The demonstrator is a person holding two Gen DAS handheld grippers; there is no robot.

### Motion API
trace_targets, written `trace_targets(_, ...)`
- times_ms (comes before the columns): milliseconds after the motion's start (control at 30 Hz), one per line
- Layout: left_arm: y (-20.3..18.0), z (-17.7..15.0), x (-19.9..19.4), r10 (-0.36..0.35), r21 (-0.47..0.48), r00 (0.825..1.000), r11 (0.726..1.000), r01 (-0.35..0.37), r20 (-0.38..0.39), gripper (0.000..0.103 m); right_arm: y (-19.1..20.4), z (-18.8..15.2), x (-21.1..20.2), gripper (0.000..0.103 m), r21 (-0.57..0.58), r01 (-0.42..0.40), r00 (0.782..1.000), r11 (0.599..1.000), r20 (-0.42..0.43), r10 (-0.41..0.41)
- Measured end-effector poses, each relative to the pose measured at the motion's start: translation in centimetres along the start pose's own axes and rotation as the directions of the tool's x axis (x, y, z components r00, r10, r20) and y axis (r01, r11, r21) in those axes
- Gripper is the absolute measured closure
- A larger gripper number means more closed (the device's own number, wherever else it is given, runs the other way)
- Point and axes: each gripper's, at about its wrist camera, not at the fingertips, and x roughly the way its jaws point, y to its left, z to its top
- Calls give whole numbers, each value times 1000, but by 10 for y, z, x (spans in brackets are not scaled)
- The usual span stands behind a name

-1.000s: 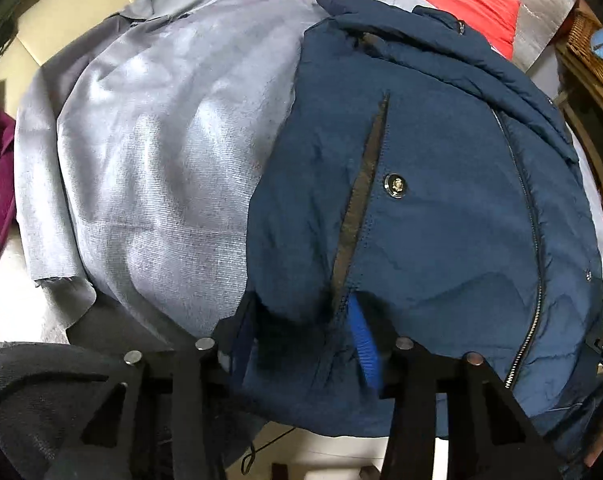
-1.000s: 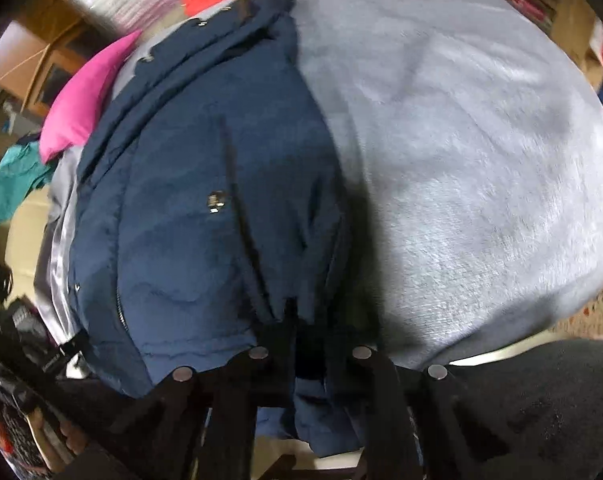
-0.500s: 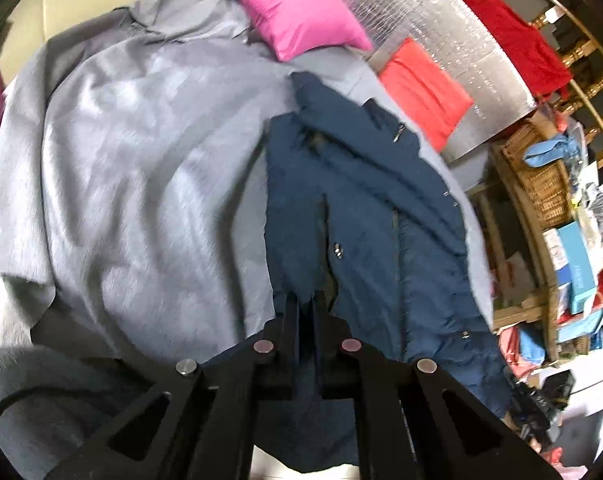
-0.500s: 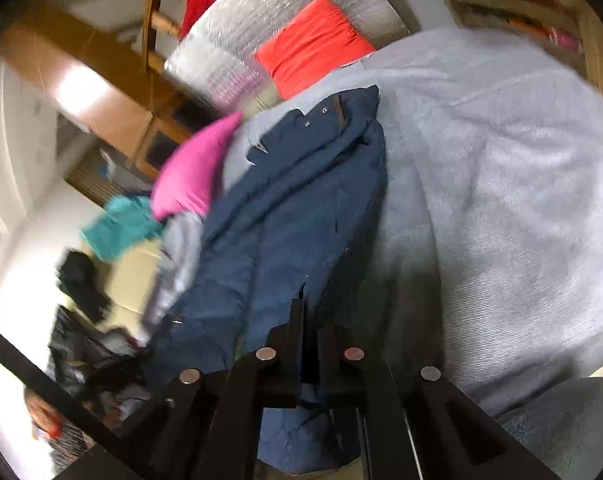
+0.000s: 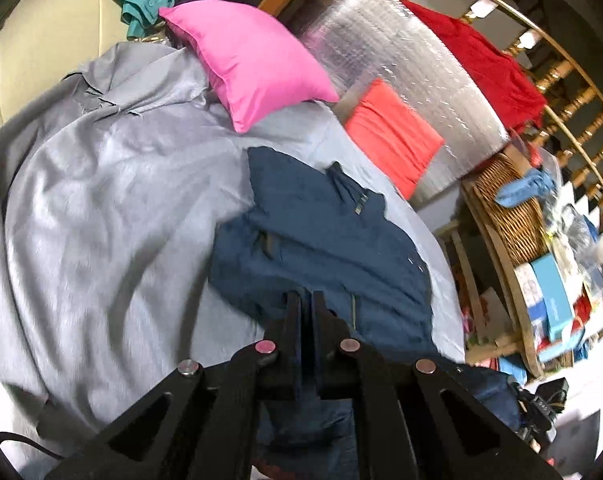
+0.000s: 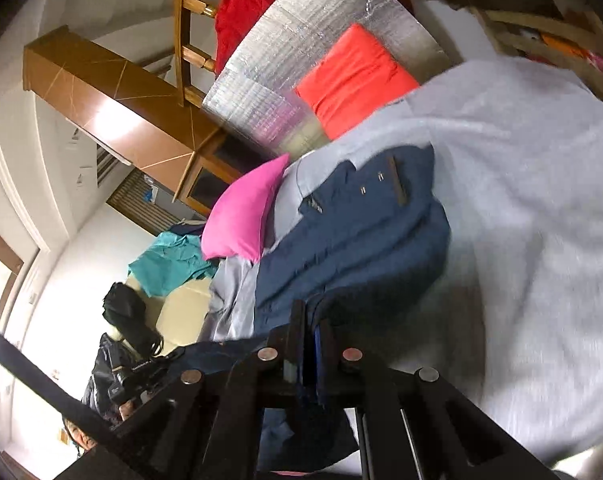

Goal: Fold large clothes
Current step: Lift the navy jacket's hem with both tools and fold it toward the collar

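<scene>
Jacket [image 5: 325, 240] hem vanishes inside both clamped claws [image 5: 306, 300] [image 6: 310, 320], blurred.

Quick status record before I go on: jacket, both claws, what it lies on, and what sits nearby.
garment: navy jacket, partly bunched, near hem raised off the cloth
left claw: shut on the jacket's near edge
right claw: shut on the jacket's near edge
surface: grey sheet, rumpled, spread under the jacket
beyond the jacket: pink pillow, orange-red cushion
fold: not yet made; collar end lies on the sheet
</scene>
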Motion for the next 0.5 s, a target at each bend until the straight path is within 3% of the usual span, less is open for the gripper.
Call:
trace_targets(100, -4, 30, 22, -27, -7, 999, 1000, 26, -24, 98, 2, 40, 24, 99, 4, 21, 1000, 1000, -12, -21)
trace_targets(267, -21, 82, 66, 68, 16, 997, 998, -67, -25, 98, -3, 108, 85, 99, 13, 94, 995, 995, -23, -94)
trace_targets(400, -14, 85, 102, 113, 47, 994, 992, -113, 8, 98, -23, 125, 116, 99, -13, 148, 989, 989, 7, -148)
trace_targets(467, 1, 76, 127, 96, 61, 995, 993, -97, 23, 98, -47, 120, 135, 99, 17, 195, 981, 981, -28, -194)
trace_targets(500, 14, 73, 146, 122, 19, 993, 992, -122, 1, 98, -57, 121, 143, 99, 27, 217, 975, 976, -51, -216)
